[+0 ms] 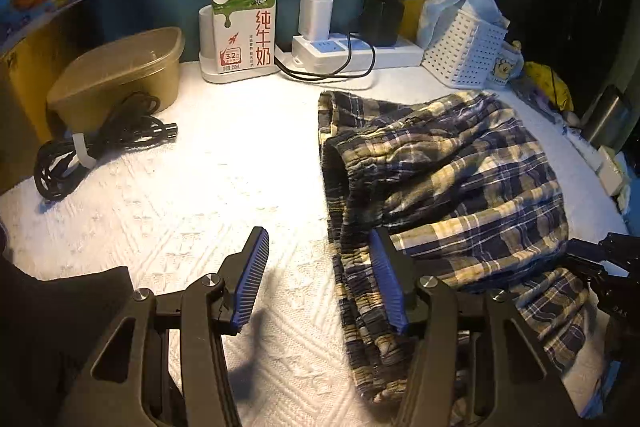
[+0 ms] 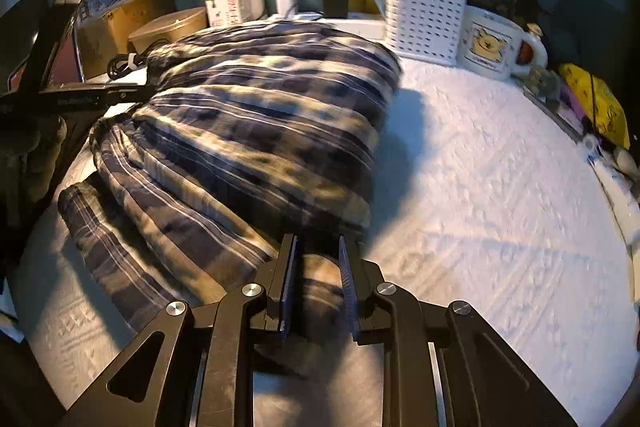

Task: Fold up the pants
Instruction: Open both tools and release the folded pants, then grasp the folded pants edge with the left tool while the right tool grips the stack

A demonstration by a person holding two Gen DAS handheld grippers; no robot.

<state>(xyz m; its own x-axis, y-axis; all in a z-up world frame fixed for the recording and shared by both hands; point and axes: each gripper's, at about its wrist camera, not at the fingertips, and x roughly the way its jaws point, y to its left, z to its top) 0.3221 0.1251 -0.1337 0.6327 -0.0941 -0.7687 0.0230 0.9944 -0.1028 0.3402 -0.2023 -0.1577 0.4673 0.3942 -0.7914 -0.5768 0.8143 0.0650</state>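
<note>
Fold in progress: right gripper (image 2: 318, 259) carries plaid pants (image 1: 440, 179) fabric; left gripper (image 1: 318, 267) is wide open, empty.

Pants lie bunched at 1 o'clock on white cloth (image 1: 180, 207). Next, probably: lay the fold flat, release. Only the right wrist view shows the mug (image 2: 494, 43); only the left, the coiled cable (image 1: 100, 147).

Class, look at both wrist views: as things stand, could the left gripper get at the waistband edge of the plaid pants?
Probably yes. The left gripper is open, with one finger already at the plaid pants along the gathered waistband, and bare white tablecloth under the other. Nothing lies between.
</note>
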